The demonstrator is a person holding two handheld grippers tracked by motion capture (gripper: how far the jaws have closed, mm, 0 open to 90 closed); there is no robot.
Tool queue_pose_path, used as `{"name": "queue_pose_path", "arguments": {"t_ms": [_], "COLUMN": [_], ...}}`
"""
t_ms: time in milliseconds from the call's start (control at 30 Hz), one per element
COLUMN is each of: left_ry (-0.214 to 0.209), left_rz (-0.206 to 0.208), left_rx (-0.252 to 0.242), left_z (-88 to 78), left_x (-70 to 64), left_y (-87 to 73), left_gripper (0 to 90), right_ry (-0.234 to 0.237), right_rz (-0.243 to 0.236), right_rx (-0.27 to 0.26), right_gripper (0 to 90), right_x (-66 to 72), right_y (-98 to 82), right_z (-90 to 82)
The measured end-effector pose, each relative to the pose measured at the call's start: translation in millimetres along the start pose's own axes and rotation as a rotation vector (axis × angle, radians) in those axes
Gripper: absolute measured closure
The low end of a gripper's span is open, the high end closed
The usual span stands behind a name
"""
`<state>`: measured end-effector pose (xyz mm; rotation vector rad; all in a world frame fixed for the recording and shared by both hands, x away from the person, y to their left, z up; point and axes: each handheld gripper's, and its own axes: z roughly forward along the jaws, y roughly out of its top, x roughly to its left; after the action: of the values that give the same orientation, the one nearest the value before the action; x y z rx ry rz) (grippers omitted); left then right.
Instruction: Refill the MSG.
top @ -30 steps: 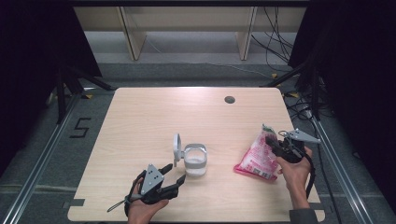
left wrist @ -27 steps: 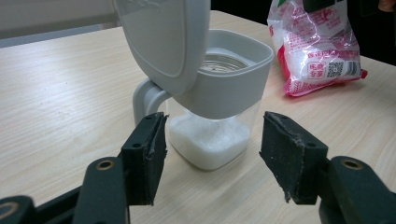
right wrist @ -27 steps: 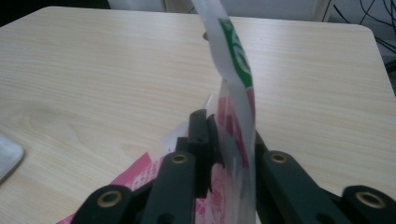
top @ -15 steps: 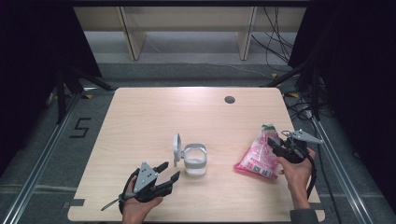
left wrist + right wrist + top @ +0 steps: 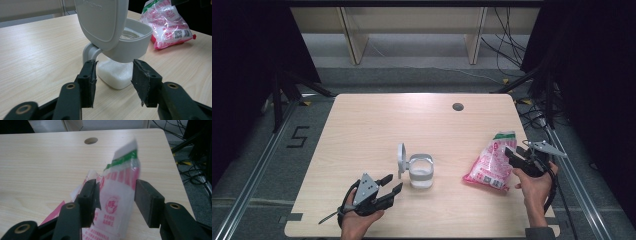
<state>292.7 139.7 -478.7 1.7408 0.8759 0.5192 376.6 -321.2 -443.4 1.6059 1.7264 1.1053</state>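
Observation:
A clear container [image 5: 420, 172] with a grey collar and white powder in its base stands mid-table, its lid [image 5: 401, 159] flipped up. My left gripper [image 5: 392, 182] lies low at the front left and points at it. In the left gripper view the container [image 5: 130, 47] and lid [image 5: 102, 20] stand just past the gripper [image 5: 113, 62], whose jaws have just been closing without touching it. A pink and white bag [image 5: 489, 162] lies at the right. My right gripper [image 5: 512, 151] is at its top end. There the bag [image 5: 117, 195] sits loose between the gripper [image 5: 116, 182] jaws, which have just been opening.
The wooden table [image 5: 377, 125] has a round cable hole [image 5: 457, 106] near its far edge. The bag [image 5: 167, 22] lies beyond the container in the left gripper view. Cables and dark stands crowd the floor to the right of the table.
The right gripper's jaws have spread apart and let go of the bag's top, which has sagged toward the table. The left gripper's jaws have narrowed and the hand shifted slightly left.

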Motion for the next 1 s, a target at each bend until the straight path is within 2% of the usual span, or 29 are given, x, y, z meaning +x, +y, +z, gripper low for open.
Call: {"name": "queue_pose_path", "arguments": {"t_ms": [33, 67, 100, 133, 167, 200, 233, 267, 300, 333, 367, 400, 467, 533, 567, 600, 633, 667, 700, 733, 767, 800, 867, 900, 933, 967, 1000], "left_ry": [-0.01, -0.01, -0.014, -0.016, -0.018, -0.016, -0.007, -0.006, -0.006, -0.007, -0.013, -0.017, -0.015, -0.009, 0.0, 0.004, 0.008, 0.004, 0.008, 0.011, 0.012, 0.018, 0.022, 0.019, 0.017, 0.017, 0.012], "left_rz": [0.007, 0.011, 0.017, 0.019, 0.023, 0.024, 0.032, 0.041, 0.052, 0.063, 0.074, 0.09, 0.079, 0.086, 0.084, 0.101, 0.086, 0.099, 0.086, 0.082, 0.097, 0.068, 0.07, 0.083, 0.076, 0.079, 0.06], "left_rx": [-0.002, -0.001, -0.001, -0.003, -0.004, -0.006, -0.003, -0.004, -0.008, -0.016, -0.017, -0.013, -0.019, -0.02, -0.019, -0.022, -0.022, -0.03, -0.027, -0.025, -0.025, -0.026, -0.024, -0.026, -0.031, -0.023, -0.019], "left_z": [0.2, 0.0, 0.1, 0.1, 0.1, 0.0, -1.1, -1.3, -1.4, -1.2, -1.1, -1.6, -1.1, -1.0, -1.9, -2.1, -2.1, -1.8, -1.9, -1.9, -2.0, -1.5, -1.7, -1.6, -1.2, -1.7, -1.6], "left_x": [0.4, -0.4, -0.5, -0.3, -0.1, -0.3, -0.8, -1.2, -1.6, -1.4, -1.2, -0.6, -0.2, 0.9, 0.6, 1.7, 1.3, 3.4, 3.8, 4.4, 6.0, 5.3, 6.8, 7.5, 6.7, 6.5, 5.8], "left_y": [-0.1, -0.1, 0.1, 0.0, 0.0, 0.0, 0.5, 0.9, 1.2, 1.2, 1.4, 2.0, 1.9, 2.9, 4.0, 5.3, 5.7, 7.0, 7.6, 8.4, 9.2, 9.0, 9.8, 10.7, 11.1, 11.8, 12.6], "left_gripper": [58.1, 59.7, 62.1, 63.8, 66.2, 67.7, 69.2, 71.0, 72.8, 74.7, 76.4, 77.7, 79.2, 80.7, 82.0, 83.4, 84.3, 84.7, 84.9, 85.1, 85.5, 86.0, 86.5, 86.6, 87.1, 87.5, 88.1], "right_ry": [0.004, 0.007, 0.001, -0.002, 0.005, 0.003, -0.004, 0.005, 0.003, 0.013, 0.011, 0.018, 0.045, 0.054, 0.07, 0.093, 0.111, 0.12, 0.138, 0.153, 0.171, 0.176, 0.204, 0.214, 0.227, 0.232, 0.237], "right_rz": [-0.037, -0.025, -0.045, -0.01, -0.009, -0.044, -0.027, -0.07, -0.06, -0.026, -0.07, -0.056, -0.094, -0.069, -0.079, -0.122, -0.139, -0.114, -0.152, -0.155, -0.176, -0.159, -0.203, -0.195, -0.186, -0.224, -0.219], "right_rx": [-0.015, -0.008, -0.018, -0.018, -0.022, -0.036, -0.038, -0.046, -0.052, -0.035, -0.052, -0.054, -0.052, -0.046, -0.035, -0.039, -0.039, -0.029, -0.038, -0.034, -0.039, -0.017, -0.014, -0.002, 0.012, -0.008, -0.011], "right_gripper": [52.8, 52.4, 51.9, 51.9, 51.8, 51.4, 51.4, 51.3, 51.1, 50.7, 50.5, 50.2, 50.1, 49.7, 49.4, 48.7, 48.2, 47.8, 46.7, 45.9, 45.4, 44.7, 44.5, 44.5, 44.4, 44.2, 44.2], "right_x": [-2.7, -1.2, -1.2, 3.2, 4.1, 2.1, 4.9, 3.4, 5.6, 9.6, 8.0, 11.0, 12.4, 23.0, 26.8, 27.3, 30.4, 36.3, 39.3, 43.6, 45.9, 51.0, 57.6, 61.7, 66.9, 68.0, 71.3], "right_y": [0.8, 1.1, 1.8, 1.6, 1.9, 3.0, 2.6, 3.5, 3.0, 3.0, 2.6, 2.6, 2.9, 1.8, 1.8, 2.1, 1.4, 0.3, -0.7, -1.8, -2.7, -4.1, -6.3, -7.7, -9.2, -9.9, -11.2], "right_z": [-0.5, -2.7, -4.1, -6.1, -7.6, -7.9, -9.4, -10.0, -10.7, -13.2, -12.2, -13.7, -14.1, -16.2, -16.9, -15.4, -14.6, -15.4, -14.5, -14.0, -11.8, -13.5, -12.1, -13.0, -14.1, -11.4, -11.7]}}
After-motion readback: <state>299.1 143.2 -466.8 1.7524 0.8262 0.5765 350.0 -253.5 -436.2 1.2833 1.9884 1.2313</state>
